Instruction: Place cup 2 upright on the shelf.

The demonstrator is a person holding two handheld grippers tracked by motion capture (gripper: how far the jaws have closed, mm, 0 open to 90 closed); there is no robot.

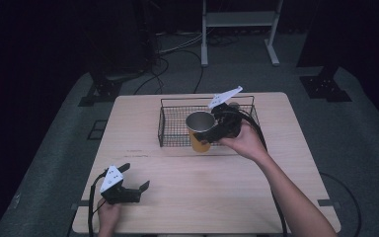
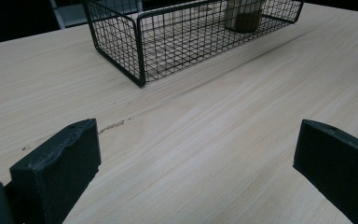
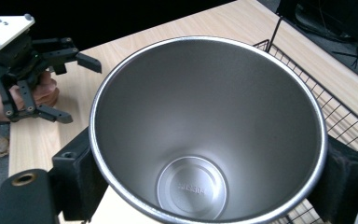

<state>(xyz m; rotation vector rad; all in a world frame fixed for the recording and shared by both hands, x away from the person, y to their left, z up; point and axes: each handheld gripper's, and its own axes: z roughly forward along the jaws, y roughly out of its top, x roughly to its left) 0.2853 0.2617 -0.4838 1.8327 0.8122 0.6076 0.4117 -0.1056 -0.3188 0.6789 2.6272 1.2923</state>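
Pale wood is spreading under everything I am working over: the surface (image 1: 197, 182) is carrying a black wire basket (image 1: 170, 126) toward its far side, and a second cup (image 2: 244, 14) is standing inside that basket at its far end. I am gripping a steel cup (image 1: 200, 127) with a yellow outer wall in my right tongs (image 1: 212, 132), the jaws clenching its wall from both sides just below the rim, and I am holding it over the near edge of the basket, roughly upright. Through the right gripper view I am looking straight down into its bare metal inside (image 3: 205, 135). My left tongs (image 1: 137, 185) are sitting released near the front left of the surface, well apart from the basket, with their jaws standing wide and bare wood showing between them.
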